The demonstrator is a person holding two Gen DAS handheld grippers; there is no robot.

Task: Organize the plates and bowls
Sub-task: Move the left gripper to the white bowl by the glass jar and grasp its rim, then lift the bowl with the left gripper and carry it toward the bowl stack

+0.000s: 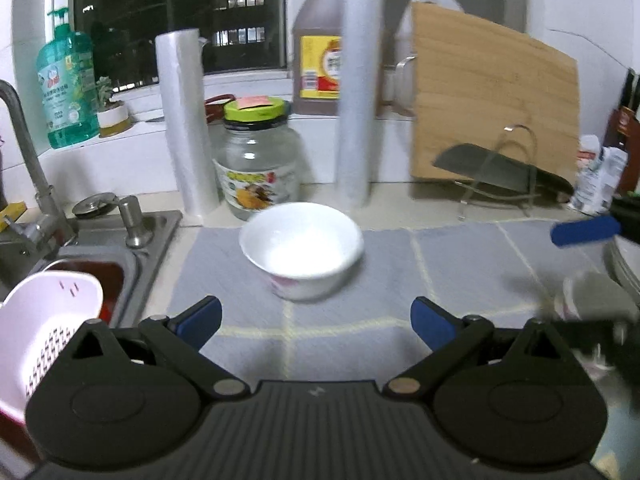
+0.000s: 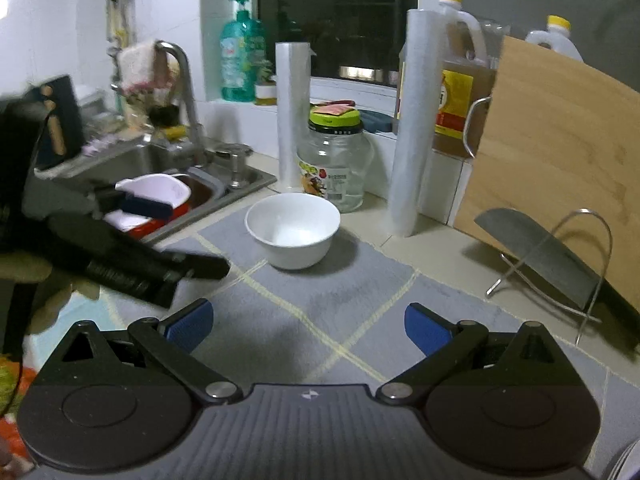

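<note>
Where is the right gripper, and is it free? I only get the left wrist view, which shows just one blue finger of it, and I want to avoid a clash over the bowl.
Observer: The right gripper is open with nothing between its fingers. It is above the grey mat, and the white bowl is ahead of it.
Operator: My frame cuts off the top of the tap. Is anything up there?
Observer: Yes, a pinkish cloth is draped over the bend of the faucet.
</note>
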